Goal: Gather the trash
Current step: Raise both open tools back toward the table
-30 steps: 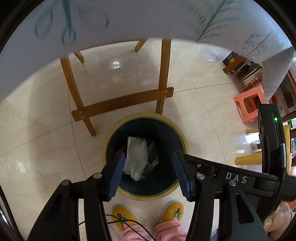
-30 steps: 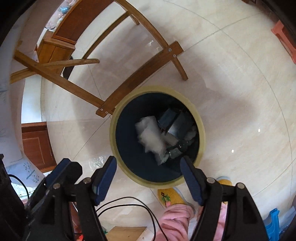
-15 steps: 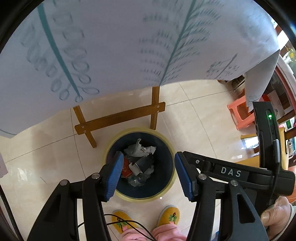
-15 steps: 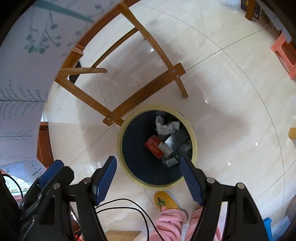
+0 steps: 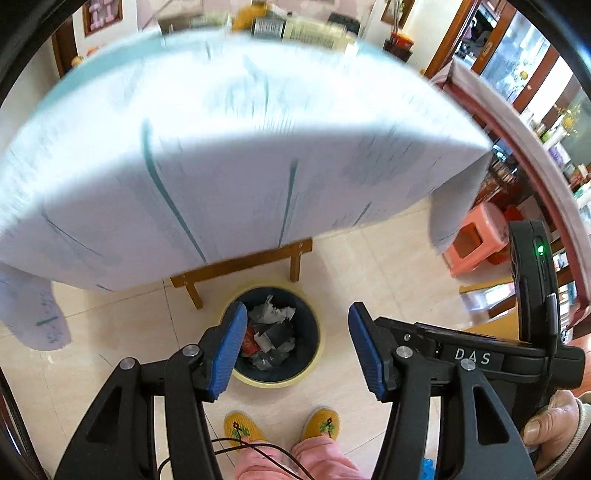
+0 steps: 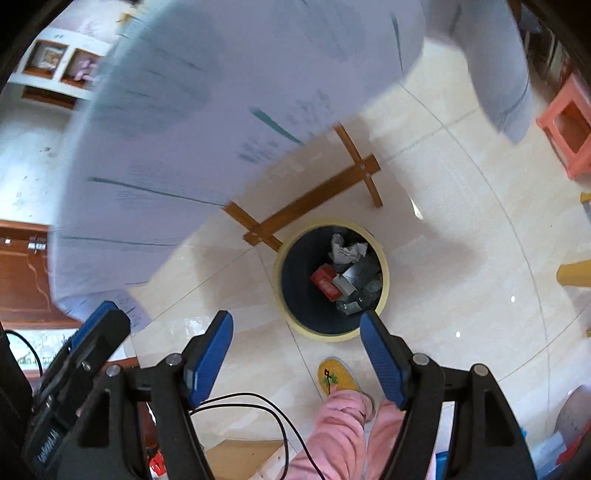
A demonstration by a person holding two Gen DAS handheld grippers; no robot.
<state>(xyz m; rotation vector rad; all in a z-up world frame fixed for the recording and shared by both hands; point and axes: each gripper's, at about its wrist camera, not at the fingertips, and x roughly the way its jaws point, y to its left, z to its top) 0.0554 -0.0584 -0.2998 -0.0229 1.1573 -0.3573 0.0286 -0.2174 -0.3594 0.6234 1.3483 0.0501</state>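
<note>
Left wrist view. Left hand-held gripper [image 5: 295, 350]: jaws parted, nothing between the blue pads; released. Bin [image 5: 271, 380], dark inside with a yellow rim, stands on the tiled floor well below and straight ahead of the jaws, seen in the gap between them. Trash [image 5: 271, 332] lies in it: crumpled grey paper, a red pack, dark scraps. Worktop [image 5: 221, 147], draped in a pale cloth with teal stems, fills the upper frame, blurred; items at its far edge [image 5: 295, 26] are too smeared to name. The person's yellow slippers [image 5: 280, 428] stand just this side of the bin.

Right wrist view. Right hand-held gripper [image 6: 295, 354]: jaws wide, empty; released. Bin [image 6: 332, 332] lies below, ahead and slightly toward the right pad; the same trash [image 6: 347, 273] sits inside. Worktop [image 6: 166, 129] cloth hangs up and to the left.

Judgement: both grippers are free, and any further trash would lie up on the worktop, above and ahead of both, the bin directly beneath. Neither hand looks clearly nearer.
</note>
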